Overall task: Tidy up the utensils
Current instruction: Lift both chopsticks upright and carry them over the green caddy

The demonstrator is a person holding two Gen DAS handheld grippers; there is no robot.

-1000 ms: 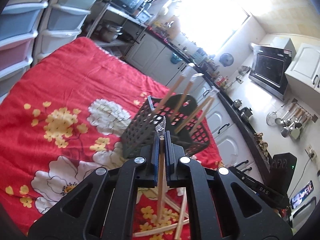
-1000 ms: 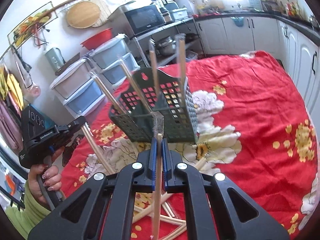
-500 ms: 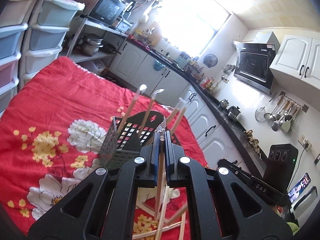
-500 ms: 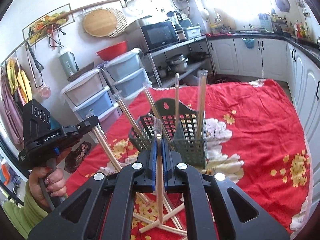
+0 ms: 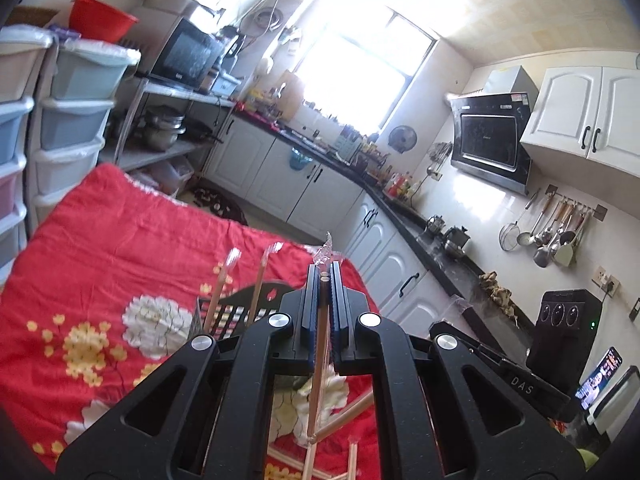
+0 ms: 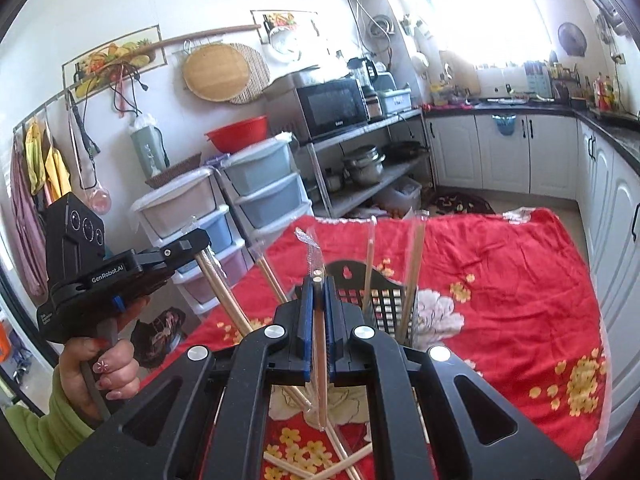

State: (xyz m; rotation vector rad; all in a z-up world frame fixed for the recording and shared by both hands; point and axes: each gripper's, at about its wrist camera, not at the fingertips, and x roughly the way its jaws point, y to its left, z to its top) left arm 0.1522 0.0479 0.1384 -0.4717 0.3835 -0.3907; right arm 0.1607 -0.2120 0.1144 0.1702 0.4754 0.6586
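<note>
Left tool (image 5: pixel 325 276) and right tool (image 6: pixel 318 286), each clamped on wrapped chopsticks (upright), above the basket (image 6: pixel 384 300).

At nine o'clock we see stacked plastic drawers (image 6: pixel 256 184), with a red basin (image 6: pixel 237 132) on top of them. Toward twelve o'clock a microwave (image 6: pixel 334 106) sits on a metal shelf (image 6: pixel 372 160) holding pots (image 6: pixel 362 166). At three o'clock, ladles (image 5: pixel 554 228) hang near a black range hood (image 5: pixel 490 140). A red flowered cloth (image 6: pixel 500 272) spreads below.
</note>
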